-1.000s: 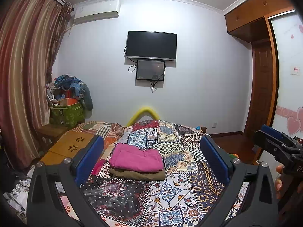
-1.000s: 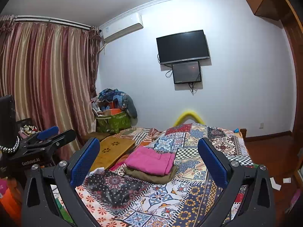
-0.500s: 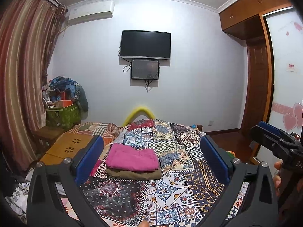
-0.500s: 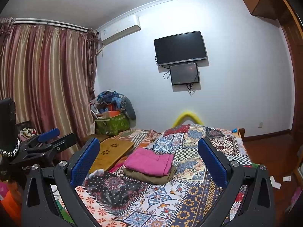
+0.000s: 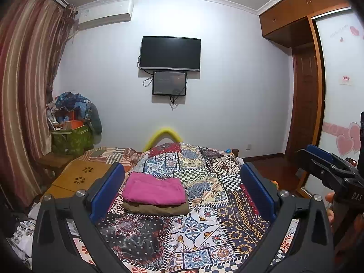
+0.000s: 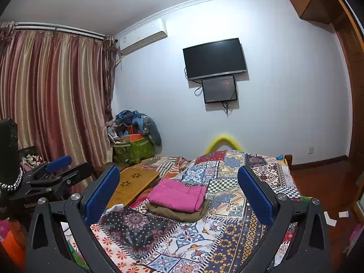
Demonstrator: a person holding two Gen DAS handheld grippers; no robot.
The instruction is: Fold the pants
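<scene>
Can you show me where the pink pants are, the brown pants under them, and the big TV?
pink pants [image 5: 153,188], left wrist view, middle of the folded top.
brown pants [image 5: 157,208], left wrist view, front edge showing below the pink ones.
TV [image 6: 213,58], right wrist view, middle of the dark screen.

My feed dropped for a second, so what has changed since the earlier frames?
Nothing was grasped or released. Only the views drifted slightly: in the left wrist view the wall-mounted black television slid left. The left gripper and right gripper stay open and empty above the patchwork bedspread. The folded pink garment still lies on the folded olive-brown garment, untouched.
</scene>
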